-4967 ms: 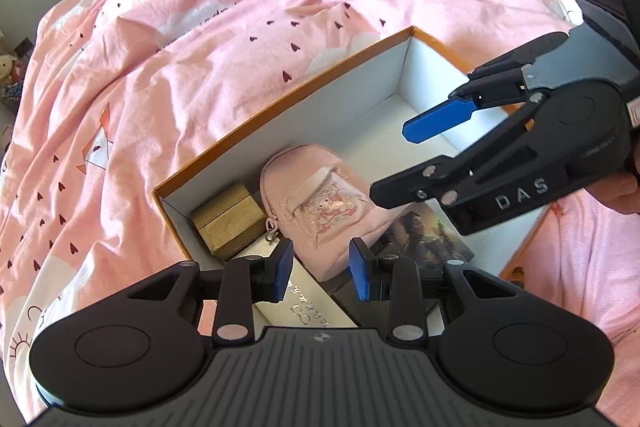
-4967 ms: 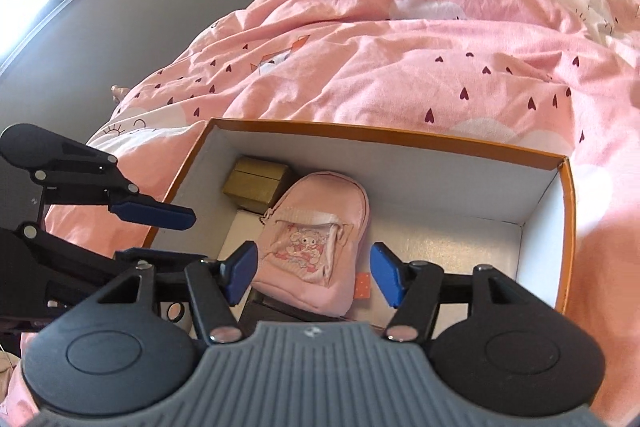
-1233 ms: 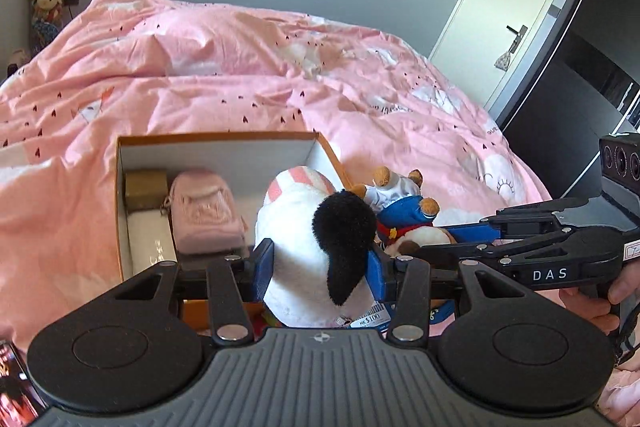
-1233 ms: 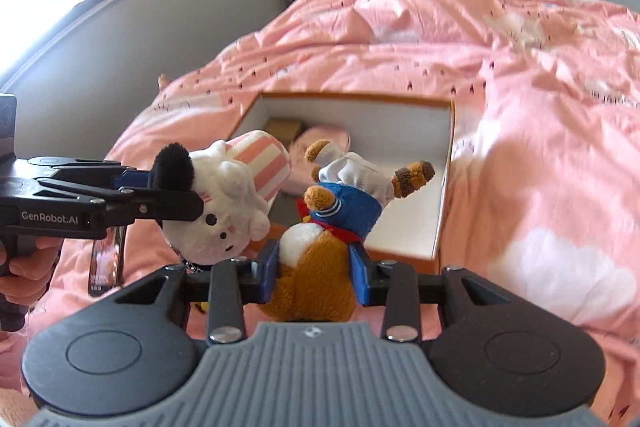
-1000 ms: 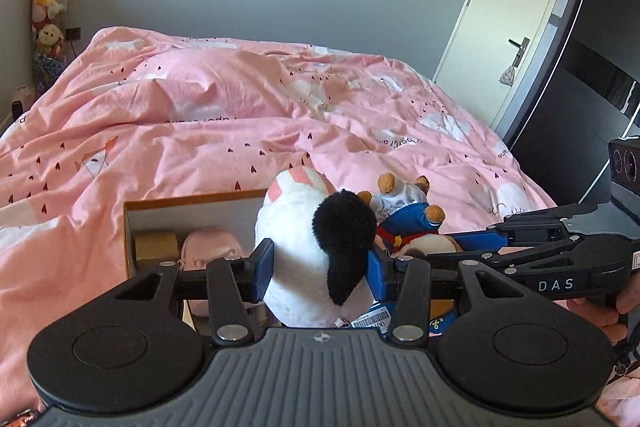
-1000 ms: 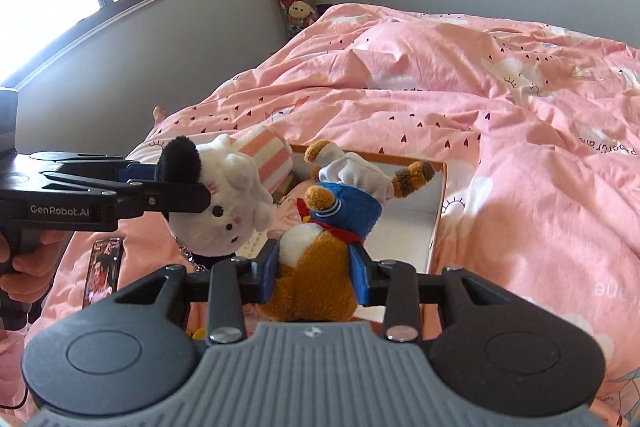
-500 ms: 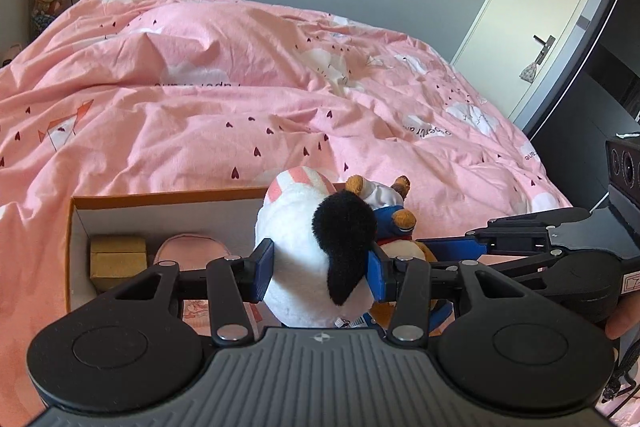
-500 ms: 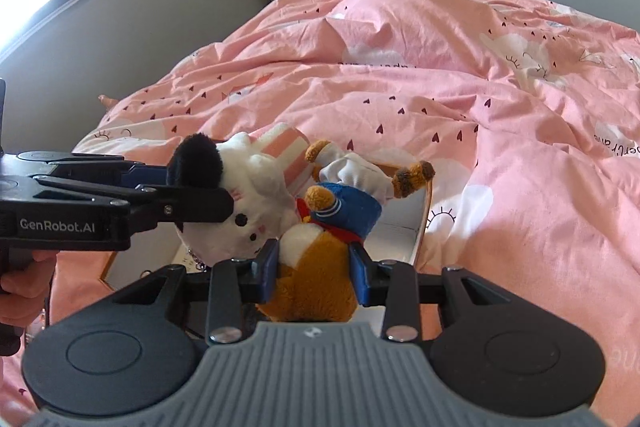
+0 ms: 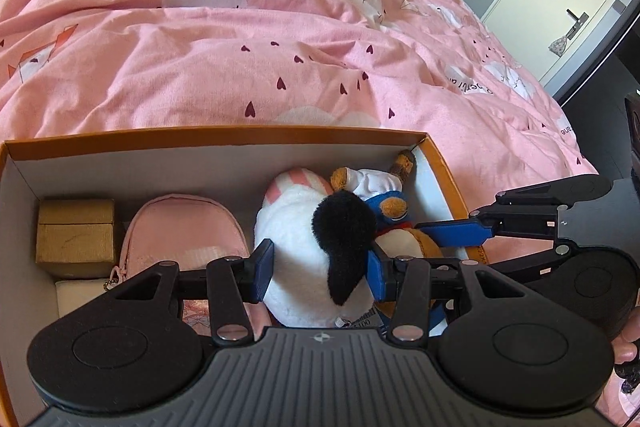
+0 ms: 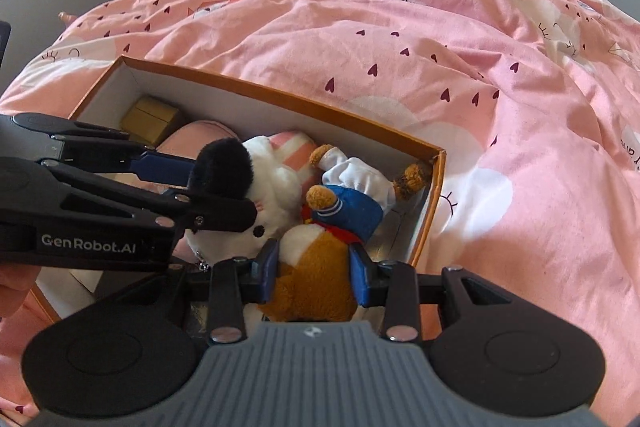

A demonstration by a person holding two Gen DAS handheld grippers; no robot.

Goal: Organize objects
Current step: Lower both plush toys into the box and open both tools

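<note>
Box's (image 9: 208,138) right end is crammed; bedspread (image 9: 240,27) beyond lies open.

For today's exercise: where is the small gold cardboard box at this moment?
In the left wrist view the small gold cardboard box sits in the far left corner of the orange-rimmed white storage box, just left of the pink fabric mini backpack.
</note>
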